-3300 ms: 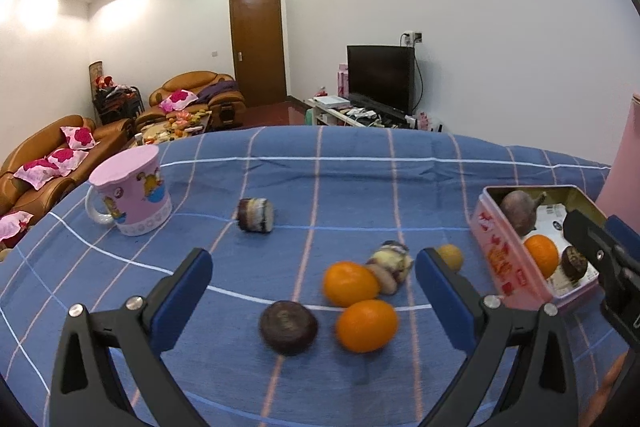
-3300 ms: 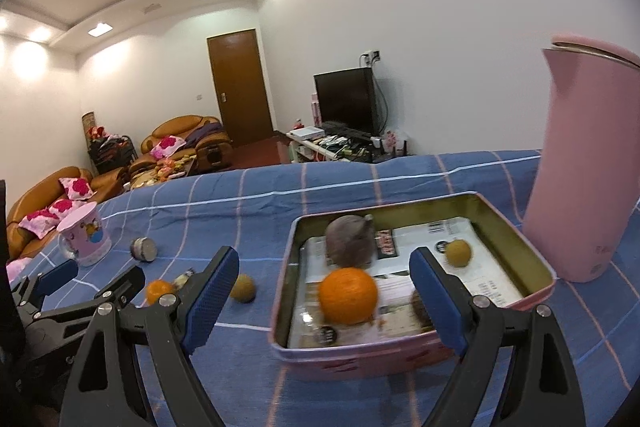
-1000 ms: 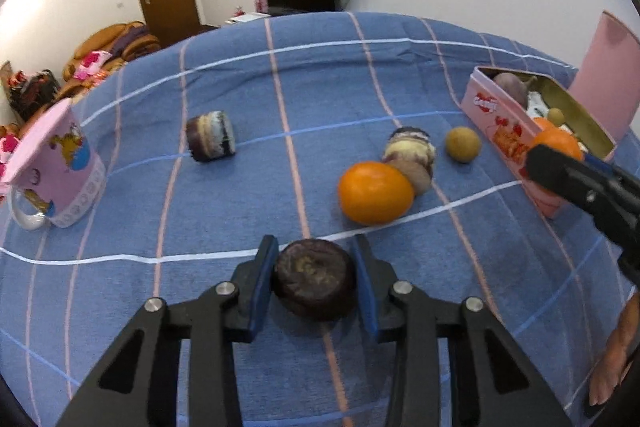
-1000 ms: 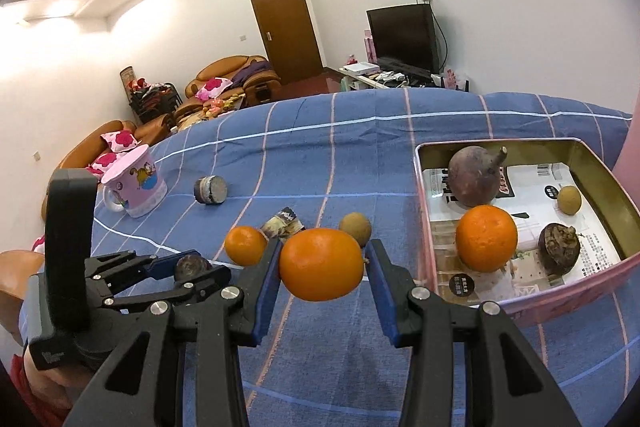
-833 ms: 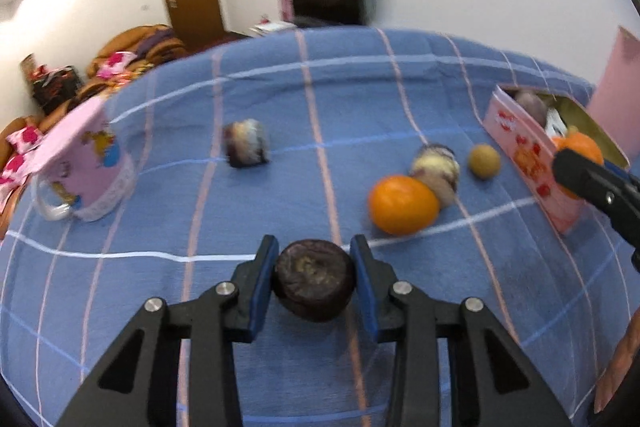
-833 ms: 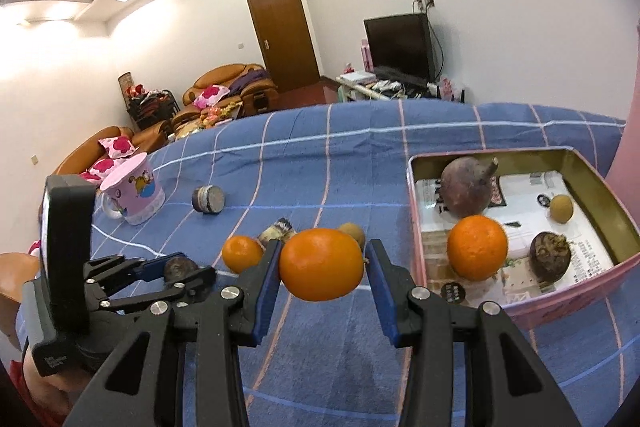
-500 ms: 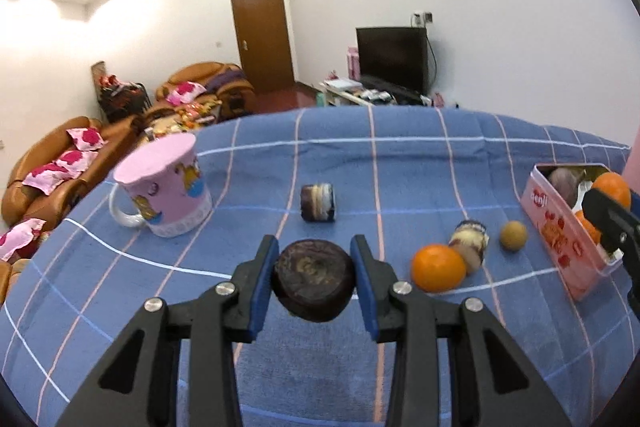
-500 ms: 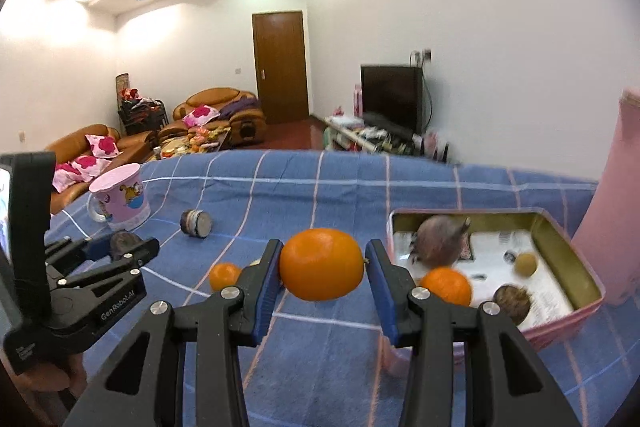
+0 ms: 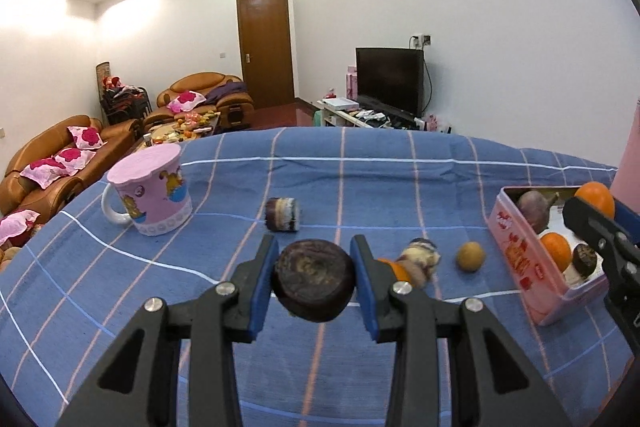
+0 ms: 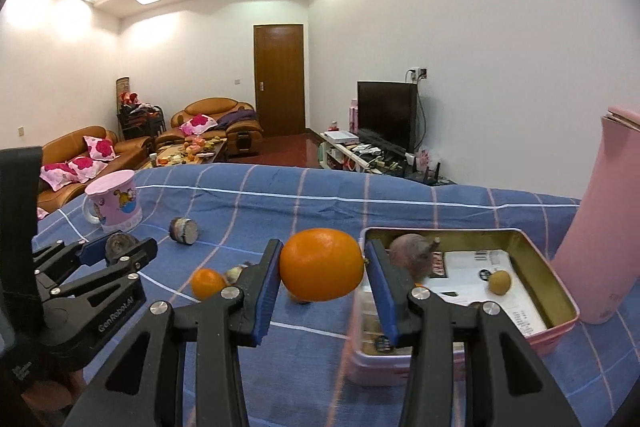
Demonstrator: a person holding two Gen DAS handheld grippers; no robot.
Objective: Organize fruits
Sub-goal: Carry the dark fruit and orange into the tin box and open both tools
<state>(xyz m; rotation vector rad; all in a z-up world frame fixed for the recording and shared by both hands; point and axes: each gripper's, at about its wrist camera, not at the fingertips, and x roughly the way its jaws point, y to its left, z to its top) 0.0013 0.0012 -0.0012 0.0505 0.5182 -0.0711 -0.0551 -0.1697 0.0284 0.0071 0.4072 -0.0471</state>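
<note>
My left gripper [image 9: 314, 281] is shut on a dark brown round fruit [image 9: 314, 279], held above the blue checked cloth. My right gripper [image 10: 322, 267] is shut on an orange [image 10: 322, 264], raised just left of the pink tin [image 10: 558, 329]. The tin holds a purple fruit [image 10: 412, 254], a small yellow fruit [image 10: 500, 282] and, in the left wrist view, an orange [image 9: 556, 251] and a dark fruit [image 9: 585, 259]. On the cloth lie another orange [image 10: 207, 283], a mottled fruit [image 9: 418, 259] and a small brown-yellow fruit [image 9: 471, 256]. The right gripper [image 9: 600, 223] shows at the left wrist view's right edge.
A pink mug [image 9: 150, 195] stands at the left on the cloth, a small striped jar [image 9: 283, 214] lies on its side near the middle. A tall pink flask [image 10: 604, 223] stands right of the tin. Sofas, a door and a television are beyond the table.
Both grippers have risen with their fruits and tilted up, so more of the room shows. The right gripper with the orange has come closer to the tin.
</note>
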